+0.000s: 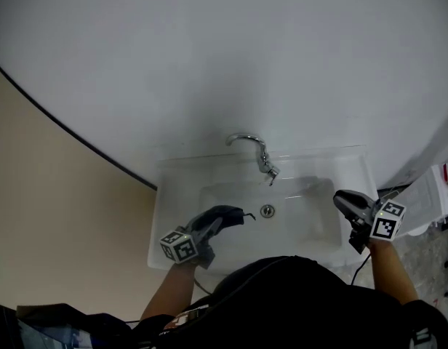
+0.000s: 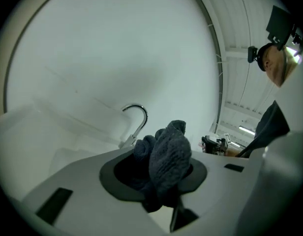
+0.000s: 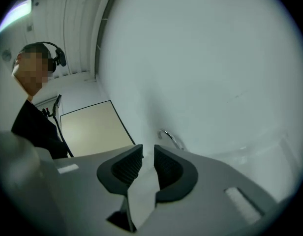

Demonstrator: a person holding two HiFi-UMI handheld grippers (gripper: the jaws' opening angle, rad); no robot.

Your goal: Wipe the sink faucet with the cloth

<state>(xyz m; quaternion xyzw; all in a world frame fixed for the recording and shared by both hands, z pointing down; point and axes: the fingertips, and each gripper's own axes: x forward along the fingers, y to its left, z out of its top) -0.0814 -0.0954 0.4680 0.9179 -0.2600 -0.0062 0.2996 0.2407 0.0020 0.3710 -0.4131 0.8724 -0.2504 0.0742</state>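
A chrome curved faucet (image 1: pixel 254 151) stands at the back rim of the white sink (image 1: pixel 182 171). My left gripper (image 1: pixel 218 221) hovers over the sink's front left, shut on a bunched dark grey cloth (image 1: pixel 225 214). In the left gripper view the cloth (image 2: pixel 166 154) fills the space between the jaws, and the faucet (image 2: pixel 138 118) rises just behind it. My right gripper (image 1: pixel 345 201) is at the sink's right rim. In the right gripper view its jaws (image 3: pixel 148 159) stand a narrow gap apart with nothing between them, and the faucet (image 3: pixel 171 139) is small beyond them.
The sink drain (image 1: pixel 267 210) lies below the spout. A white wall rises behind the sink, and beige floor (image 1: pixel 42 209) lies to the left. A white unit with a red label (image 1: pixel 436 191) stands close to the right gripper.
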